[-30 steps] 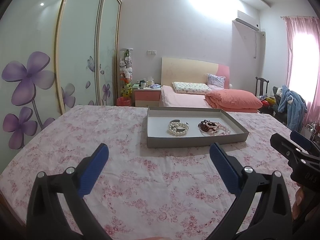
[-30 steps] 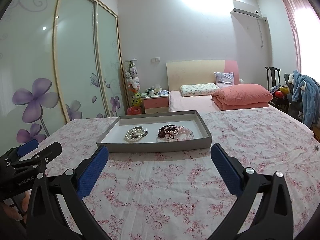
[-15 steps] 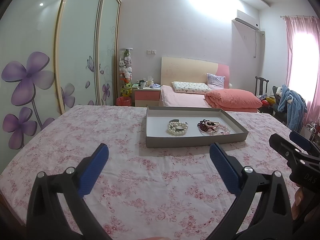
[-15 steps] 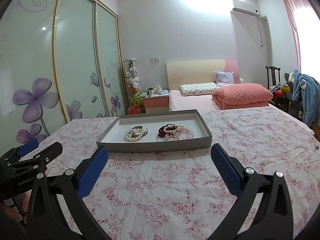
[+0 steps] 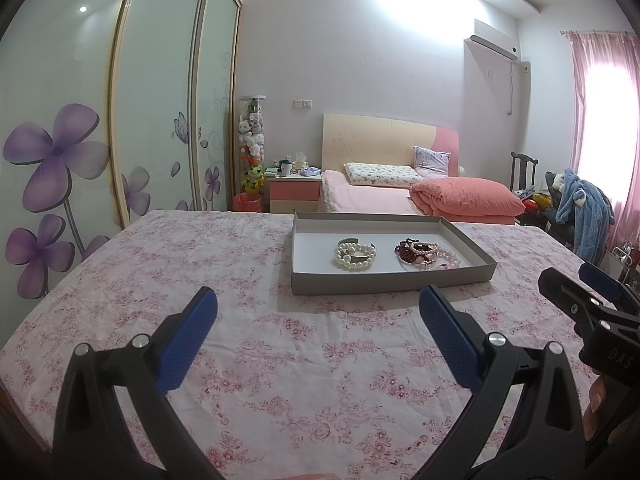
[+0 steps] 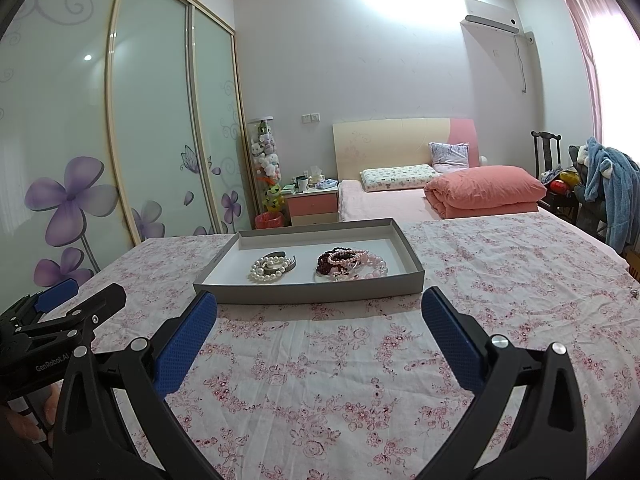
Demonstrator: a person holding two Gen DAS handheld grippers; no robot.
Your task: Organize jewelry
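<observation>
A grey shallow tray (image 5: 390, 276) (image 6: 312, 292) lies on the floral cloth. In it, a white pearl bracelet with a silver bangle (image 5: 354, 256) (image 6: 272, 267) lies on the left. A heap of dark red and pink bead bracelets (image 5: 426, 254) (image 6: 350, 263) lies on the right. My left gripper (image 5: 318, 312) is open and empty, short of the tray. My right gripper (image 6: 319, 316) is open and empty, just short of the tray's near wall. Each gripper shows at the edge of the other's view, the right one (image 5: 580, 294) and the left one (image 6: 76, 306).
The table's pink floral cloth (image 5: 280, 360) spreads wide around the tray. Behind stand a bed with a pink duvet (image 5: 468, 198), a nightstand (image 5: 294, 192), sliding wardrobe doors (image 5: 160, 120) on the left and a chair with clothes (image 5: 580, 208) on the right.
Both grippers have drifted slightly back and lower; the tray sits a touch farther away in both views. Jaws remain open, jewelry unmoved.
</observation>
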